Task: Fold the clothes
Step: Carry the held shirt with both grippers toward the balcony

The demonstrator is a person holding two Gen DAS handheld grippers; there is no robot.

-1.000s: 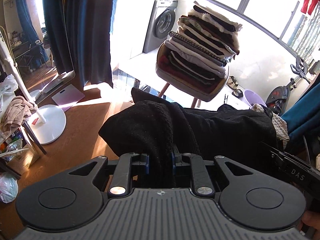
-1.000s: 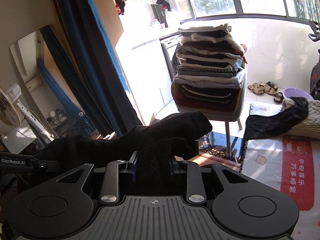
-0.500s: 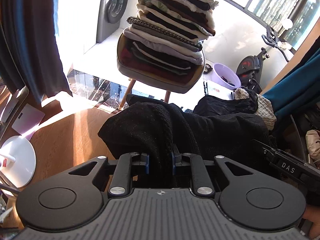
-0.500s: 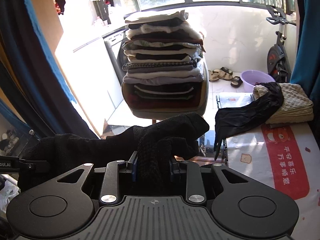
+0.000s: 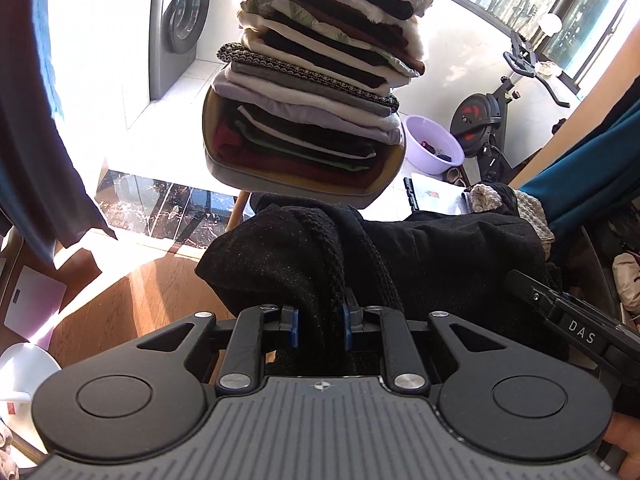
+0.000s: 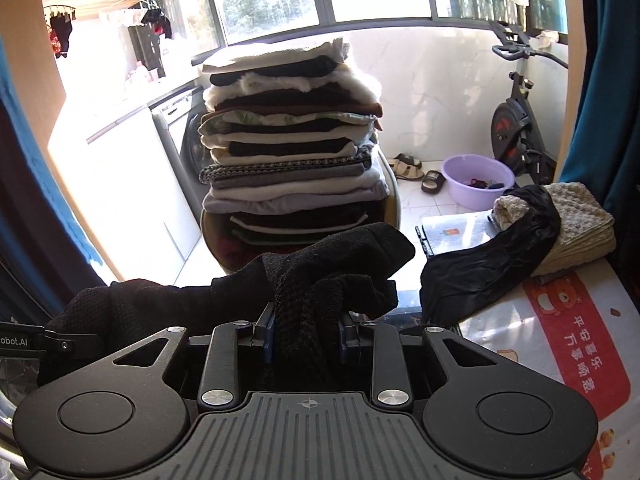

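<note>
The tall stack of folded clothes [image 6: 292, 152] on the chair now looms closer; both the left tool [image 5: 320, 326] and right tool [image 6: 306, 334] clamp the bunched black knit garment [image 5: 420, 256], seemingly folded and not yet stacked.

My left claw [image 5: 320, 330] tilted downward, jaws nearly closed, pads pinching black knit fabric [image 5: 296, 256]. My right claw [image 6: 306, 338] likewise angled down, clamped on the same fabric. My right hand [image 5: 624, 452] grips its handle, fingers partly visible.
</note>
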